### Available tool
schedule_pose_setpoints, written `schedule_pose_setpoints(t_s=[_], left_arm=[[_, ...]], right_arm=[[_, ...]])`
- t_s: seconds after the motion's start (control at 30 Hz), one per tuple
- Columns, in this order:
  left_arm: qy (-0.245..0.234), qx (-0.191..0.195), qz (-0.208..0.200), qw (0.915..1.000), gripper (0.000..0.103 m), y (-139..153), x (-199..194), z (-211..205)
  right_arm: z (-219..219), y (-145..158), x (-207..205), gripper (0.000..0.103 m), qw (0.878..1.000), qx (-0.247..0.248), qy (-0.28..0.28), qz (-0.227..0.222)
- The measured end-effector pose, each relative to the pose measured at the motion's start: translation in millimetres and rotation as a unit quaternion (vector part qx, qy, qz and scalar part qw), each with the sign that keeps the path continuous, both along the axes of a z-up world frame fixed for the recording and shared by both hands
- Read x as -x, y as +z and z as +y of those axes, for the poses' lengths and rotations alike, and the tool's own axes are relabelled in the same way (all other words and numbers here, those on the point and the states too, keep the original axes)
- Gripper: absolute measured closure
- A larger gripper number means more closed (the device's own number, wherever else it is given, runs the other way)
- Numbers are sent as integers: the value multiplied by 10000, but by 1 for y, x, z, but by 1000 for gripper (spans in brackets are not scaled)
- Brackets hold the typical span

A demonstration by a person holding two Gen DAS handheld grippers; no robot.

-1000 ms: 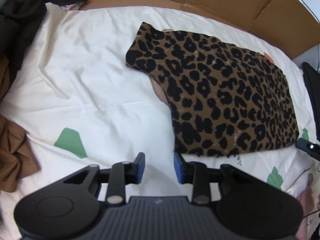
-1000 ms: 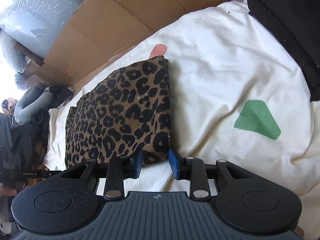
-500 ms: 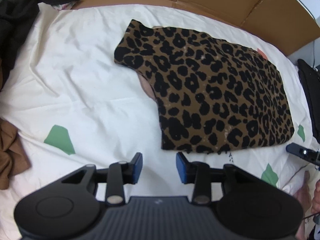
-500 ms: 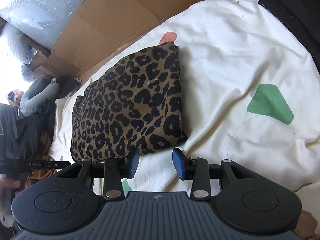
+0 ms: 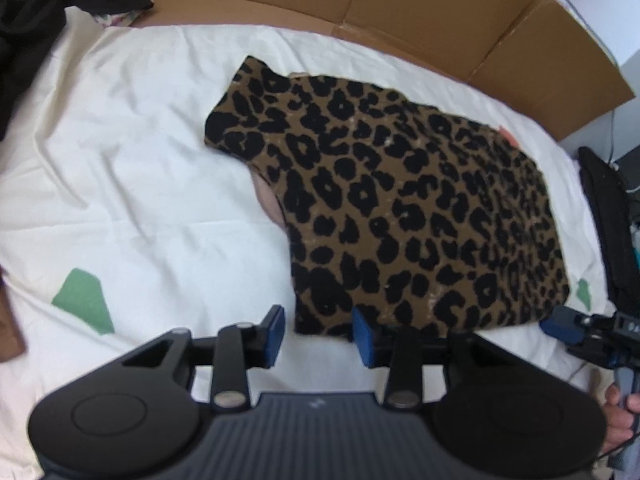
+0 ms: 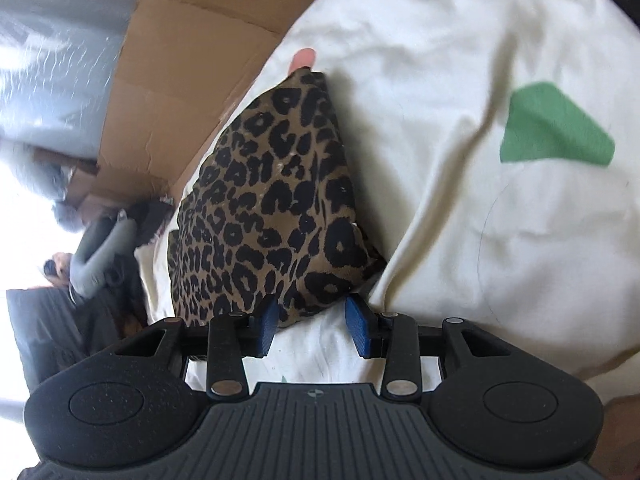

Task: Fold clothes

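1. The leopard-print garment (image 5: 404, 208) lies flat on the white bed sheet (image 5: 132, 184), just ahead of both grippers. It looks partly folded already, a compact block with one narrower flap reaching away to the far left in the left wrist view.

2. The left gripper (image 5: 318, 334) has its blue fingers spread apart and holds nothing. The near left corner of the garment sits right in front of the gap, close to the right-hand finger; whether cloth touches the pad I cannot tell.

3. The right gripper (image 6: 314, 322) is likewise spread wide and empty. The near right corner of the garment (image 6: 272, 208) pokes into the space between its fingers, so the hem is lined up for a pinch.

4. Placing one gripper at each near corner makes sense for folding: pinching both ends of the same hem would let the edge be lifted evenly and carried over towards the far side without the cloth twisting.

5. My judgement is that the step in hand is the approach to that hem, with the grasp not yet made.

6. Cardboard (image 5: 440, 12) stands beyond the garment, and dark clothes (image 5: 36, 20) are heaped far off to the left of the left gripper, well apart from the working area.
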State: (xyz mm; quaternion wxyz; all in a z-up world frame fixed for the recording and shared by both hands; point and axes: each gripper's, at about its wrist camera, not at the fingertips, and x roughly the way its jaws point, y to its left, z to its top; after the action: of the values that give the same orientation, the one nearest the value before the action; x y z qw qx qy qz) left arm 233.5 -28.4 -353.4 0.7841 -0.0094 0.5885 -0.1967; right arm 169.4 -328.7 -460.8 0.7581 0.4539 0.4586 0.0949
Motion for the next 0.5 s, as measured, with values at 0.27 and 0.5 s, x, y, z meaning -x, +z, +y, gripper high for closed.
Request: schedule_pose_setpoints(t_s=[0.27, 0.5], left_arm=[[-122, 34, -40, 9999, 62, -8, 0, -2], [-35, 122, 3, 9999, 63, -7, 4, 3]], right_arm=[[-5, 13, -3, 91, 9997, 174, -67, -188], [-10, 7, -4, 80, 9997, -96, -243, 25]])
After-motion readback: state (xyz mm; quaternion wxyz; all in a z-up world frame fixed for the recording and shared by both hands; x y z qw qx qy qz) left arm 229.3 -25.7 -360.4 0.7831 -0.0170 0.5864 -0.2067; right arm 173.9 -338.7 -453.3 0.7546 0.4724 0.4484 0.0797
